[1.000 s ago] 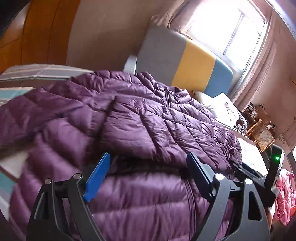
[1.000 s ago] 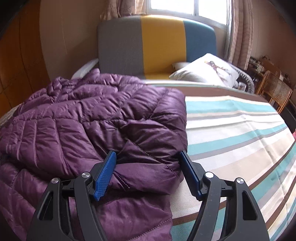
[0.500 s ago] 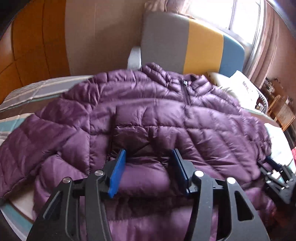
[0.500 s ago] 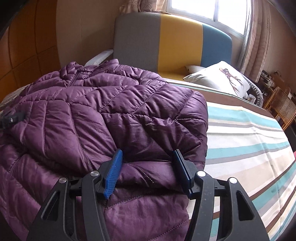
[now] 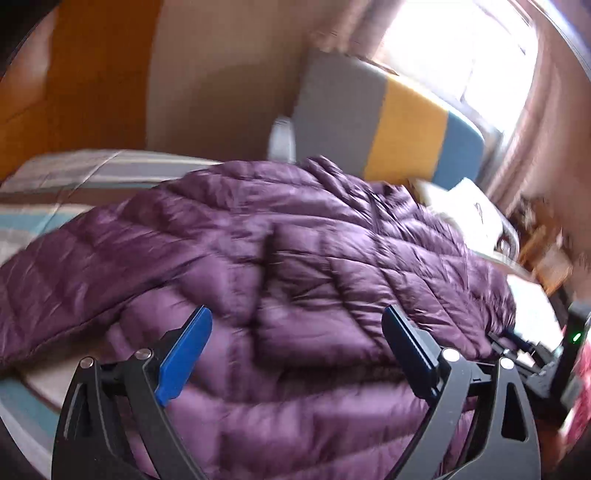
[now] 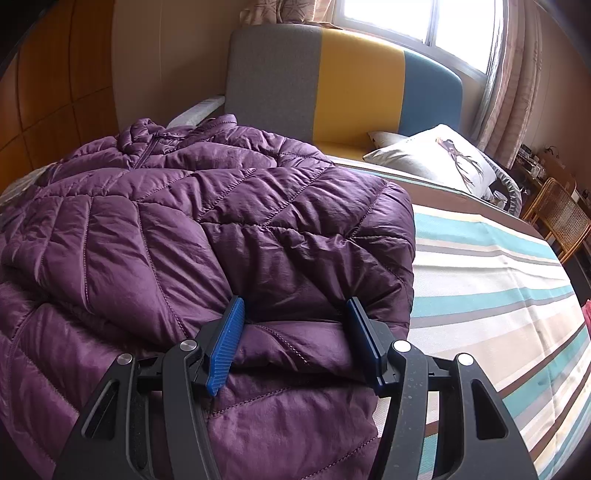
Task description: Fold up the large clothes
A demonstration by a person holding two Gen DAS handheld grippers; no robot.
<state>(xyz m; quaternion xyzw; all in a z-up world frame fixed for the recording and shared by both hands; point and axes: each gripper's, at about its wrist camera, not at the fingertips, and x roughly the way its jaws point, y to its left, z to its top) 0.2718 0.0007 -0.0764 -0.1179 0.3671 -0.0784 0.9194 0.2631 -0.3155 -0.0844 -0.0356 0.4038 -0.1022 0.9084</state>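
item: purple down jacket (image 6: 207, 221), lying on the striped bedspread (image 6: 491, 295), one side already folded over. left gripper (image 5: 295, 350) jaws spread wide, empty above the padding; right gripper (image 6: 295, 332) jaws part-spread around a folded edge, grip uncertain. step judged: mid-fold; next calls for pinching the edge and carrying it across.

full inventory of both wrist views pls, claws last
puffer jacket: 1, purple, spread on the bed
bed cover: 1, teal, white and brown stripes, under the jacket
headboard: 1, grey, yellow and blue panels, far end of bed
pillow: 1, white with a deer print, by the headboard
wicker chair: 1, tan, right of the bed
window: 1, bright, above the headboard
left claw: open, over the jacket
right claw: partly closed around a jacket fold
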